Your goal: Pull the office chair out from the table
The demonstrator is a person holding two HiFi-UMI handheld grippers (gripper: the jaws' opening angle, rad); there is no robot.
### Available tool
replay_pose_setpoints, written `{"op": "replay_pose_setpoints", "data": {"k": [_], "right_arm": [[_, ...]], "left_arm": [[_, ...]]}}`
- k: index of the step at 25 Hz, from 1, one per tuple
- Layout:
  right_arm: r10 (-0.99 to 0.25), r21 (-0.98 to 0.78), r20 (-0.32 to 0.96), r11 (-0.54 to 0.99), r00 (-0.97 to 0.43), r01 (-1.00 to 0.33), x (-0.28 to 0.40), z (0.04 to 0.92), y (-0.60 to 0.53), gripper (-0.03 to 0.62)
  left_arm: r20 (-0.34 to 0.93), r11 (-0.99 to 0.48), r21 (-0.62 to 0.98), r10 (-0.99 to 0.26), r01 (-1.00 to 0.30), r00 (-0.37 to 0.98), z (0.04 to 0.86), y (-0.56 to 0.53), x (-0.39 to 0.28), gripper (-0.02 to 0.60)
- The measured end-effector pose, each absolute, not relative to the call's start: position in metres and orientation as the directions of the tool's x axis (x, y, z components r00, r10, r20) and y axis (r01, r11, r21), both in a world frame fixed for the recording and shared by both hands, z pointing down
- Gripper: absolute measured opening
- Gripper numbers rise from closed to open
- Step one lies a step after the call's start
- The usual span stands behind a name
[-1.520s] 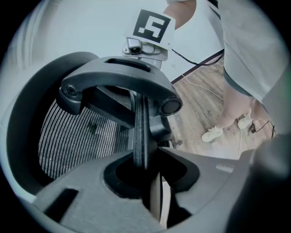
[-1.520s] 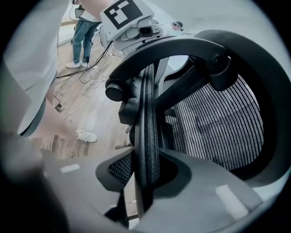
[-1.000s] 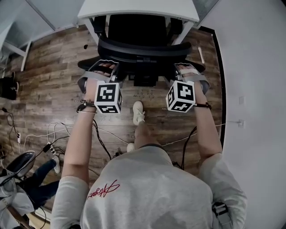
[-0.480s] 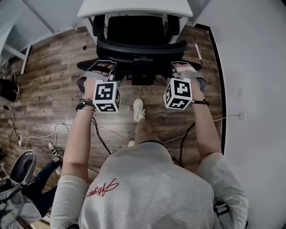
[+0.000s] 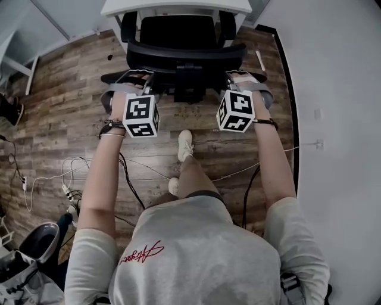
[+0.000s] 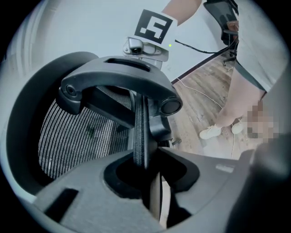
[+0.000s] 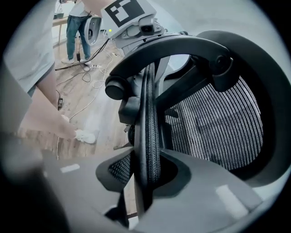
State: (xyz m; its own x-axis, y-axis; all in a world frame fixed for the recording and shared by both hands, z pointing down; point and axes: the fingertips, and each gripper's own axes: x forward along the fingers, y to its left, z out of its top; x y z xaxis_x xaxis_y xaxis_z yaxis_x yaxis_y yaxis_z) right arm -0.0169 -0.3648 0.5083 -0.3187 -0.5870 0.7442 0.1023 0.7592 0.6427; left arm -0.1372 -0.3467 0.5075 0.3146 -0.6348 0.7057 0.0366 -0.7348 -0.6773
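We see both arms stretched straight ahead, wrists tipped down. The left gripper (image 5: pixel 136 83) is clamped on the left rim of the office chair (image 5: pixel 184 56) backrest. The right gripper (image 5: pixel 244 83) is clamped on the right rim in the same pose. The chair sits at the desk (image 5: pixel 172 6) near edge, its seat partly under it.

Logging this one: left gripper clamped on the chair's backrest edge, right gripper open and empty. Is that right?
No. The right gripper is not empty: the right gripper view shows its jaws closed on the backrest edge too. The left gripper is clamped there as stated.
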Motion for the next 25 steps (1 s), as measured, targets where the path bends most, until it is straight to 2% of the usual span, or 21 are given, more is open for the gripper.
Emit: {"op": "replay_pose_setpoints", "data": {"k": [25], "right_arm": [[-0.570, 0.633, 0.755, 0.763, -0.323, 0.131, 0.005, 0.498, -0.330, 0.094]], "left_arm": [[0.717, -0.751, -0.660, -0.621, 0.019, 0.316, 0.497, -0.310, -0.115, 0.102]]}}
